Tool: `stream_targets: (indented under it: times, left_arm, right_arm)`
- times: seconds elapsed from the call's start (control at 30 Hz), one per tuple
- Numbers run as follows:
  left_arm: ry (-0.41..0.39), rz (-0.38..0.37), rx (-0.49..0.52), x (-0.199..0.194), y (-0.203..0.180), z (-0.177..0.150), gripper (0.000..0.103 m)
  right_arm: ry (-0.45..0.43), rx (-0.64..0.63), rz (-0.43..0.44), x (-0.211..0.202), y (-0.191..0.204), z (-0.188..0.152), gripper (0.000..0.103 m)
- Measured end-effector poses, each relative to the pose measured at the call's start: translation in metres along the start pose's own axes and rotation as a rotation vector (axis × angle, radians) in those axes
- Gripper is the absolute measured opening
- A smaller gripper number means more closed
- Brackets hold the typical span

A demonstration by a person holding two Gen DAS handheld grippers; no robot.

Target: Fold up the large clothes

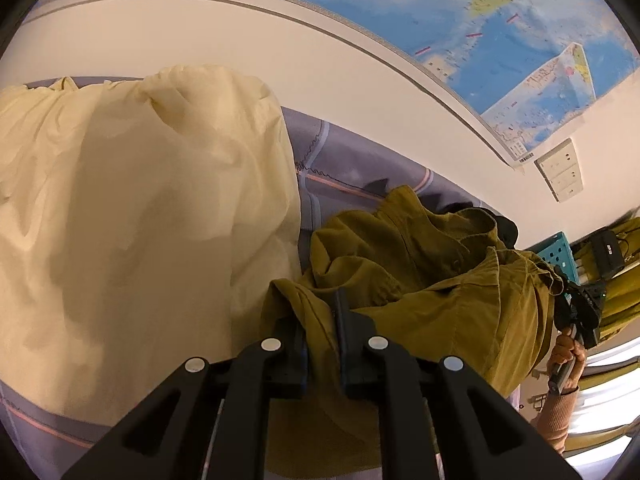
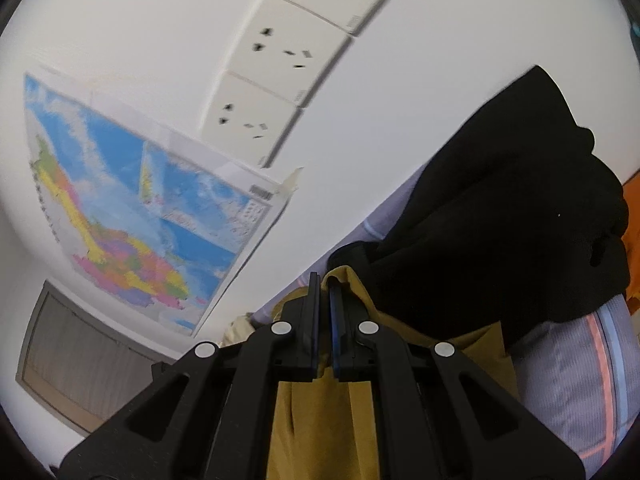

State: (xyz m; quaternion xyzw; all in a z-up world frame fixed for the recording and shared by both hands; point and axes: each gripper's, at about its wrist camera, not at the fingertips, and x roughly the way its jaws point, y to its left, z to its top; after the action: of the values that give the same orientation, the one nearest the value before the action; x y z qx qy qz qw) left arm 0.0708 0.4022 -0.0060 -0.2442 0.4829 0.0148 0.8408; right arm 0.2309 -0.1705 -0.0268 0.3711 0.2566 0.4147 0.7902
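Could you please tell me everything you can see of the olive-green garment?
The olive-green garment looks like woven cotton, with stitched seams and what seems a button. It is crumpled and bunched, lying partly on the striped grey bed cover beside a cream garment. The left gripper pinches one fold; the right gripper is shut on another edge, near a black garment.

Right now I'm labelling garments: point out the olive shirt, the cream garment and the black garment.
olive shirt (image 1: 452, 300), left wrist view, on its crumpled body.
cream garment (image 1: 140, 208), left wrist view, middle of the heap.
black garment (image 2: 500, 216), right wrist view, centre of the pile.
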Motion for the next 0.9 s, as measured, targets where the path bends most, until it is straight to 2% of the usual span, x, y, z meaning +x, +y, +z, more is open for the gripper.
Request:
stream_targets:
  times: [0.23, 0.4, 0.53, 0.67, 0.73, 0.77, 0.83, 0.9]
  left_arm:
    - [-0.007, 0.048, 0.017, 0.007, -0.003, 0.004, 0.012]
    - [-0.039, 0.102, 0.096, -0.002, -0.017, -0.001, 0.013]
    - [-0.096, 0.082, 0.133, -0.022, -0.022, -0.007, 0.019]
    - [-0.133, 0.093, 0.190, -0.036, -0.034, -0.018, 0.022]
    - [-0.144, 0.072, 0.185, -0.043, -0.036, -0.021, 0.026]
    - [-0.162, 0.033, 0.151, -0.050, -0.032, -0.021, 0.030]
    - [-0.209, 0.002, 0.125, -0.063, -0.027, -0.021, 0.035]
    - [-0.289, 0.043, 0.161, -0.078, -0.030, -0.025, 0.053]
  right_arm:
    - [0.020, 0.045, -0.033, 0.023, -0.017, 0.008, 0.005]
    - [0.028, 0.082, -0.061, 0.036, -0.024, 0.008, 0.006]
    - [0.029, 0.087, -0.057, 0.040, -0.025, 0.009, 0.006]
    - [0.023, 0.096, -0.056, 0.043, -0.024, 0.011, 0.006]
    - [0.026, 0.105, -0.060, 0.046, -0.026, 0.011, 0.006]
    - [0.026, 0.114, -0.062, 0.046, -0.028, 0.011, 0.006]
    - [0.029, 0.119, -0.056, 0.047, -0.030, 0.012, 0.006]
    - [0.030, 0.127, -0.050, 0.047, -0.032, 0.012, 0.006]
